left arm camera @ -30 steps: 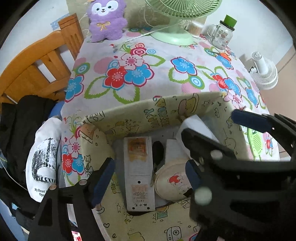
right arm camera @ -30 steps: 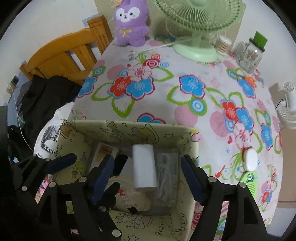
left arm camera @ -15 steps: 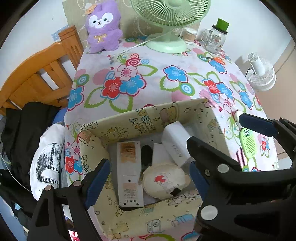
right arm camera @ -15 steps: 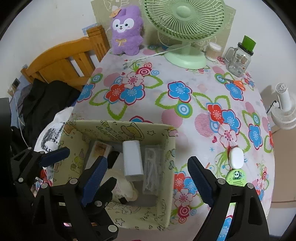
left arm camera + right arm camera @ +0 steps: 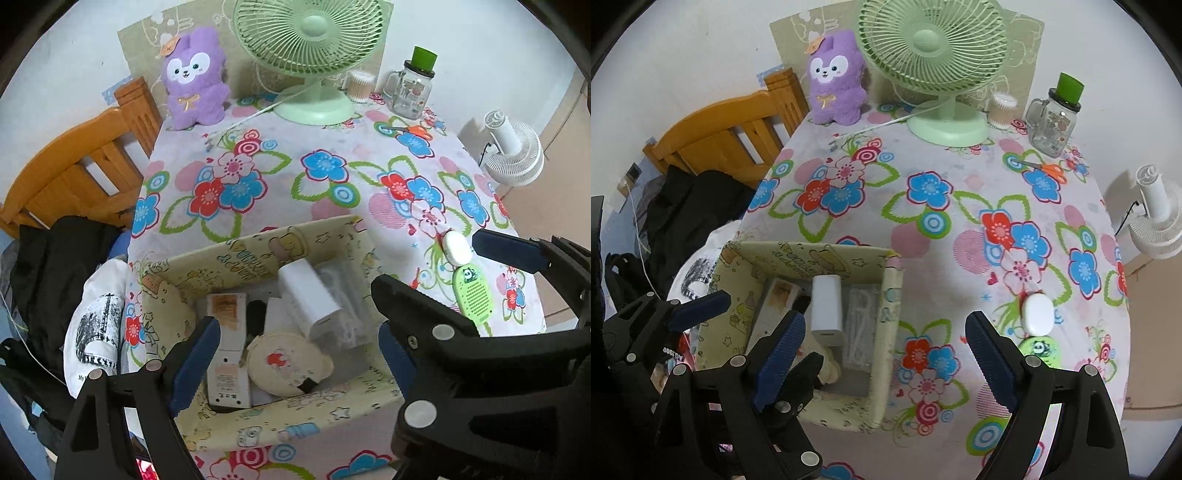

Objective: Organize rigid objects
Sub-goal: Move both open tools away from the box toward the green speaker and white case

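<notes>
A cream cartoon-print fabric box [image 5: 258,254] [image 5: 890,332] stands at the table's near left corner. It holds a white charger block [image 5: 310,295] [image 5: 827,306], a long white box [image 5: 227,350], a round cream compact [image 5: 284,362] and a clear packet [image 5: 862,325]. My left gripper [image 5: 291,354] hangs open and empty above the box. My right gripper [image 5: 886,354] is open and empty above the box's right wall. A white oval case [image 5: 1038,314] [image 5: 456,249] and a green comb [image 5: 472,295] [image 5: 1039,350] lie on the cloth to the right.
At the table's far edge stand a purple plush [image 5: 836,81], a green fan [image 5: 934,55], a cotton swab jar [image 5: 1001,110] and a glass mug with a green lid [image 5: 1052,122]. Orange scissors [image 5: 1045,168] lie near them. A wooden chair [image 5: 731,136] with dark clothes is at left.
Both grippers have risen and drawn back from the box, so more of the table shows. Both stay open. The box contents have not moved.
</notes>
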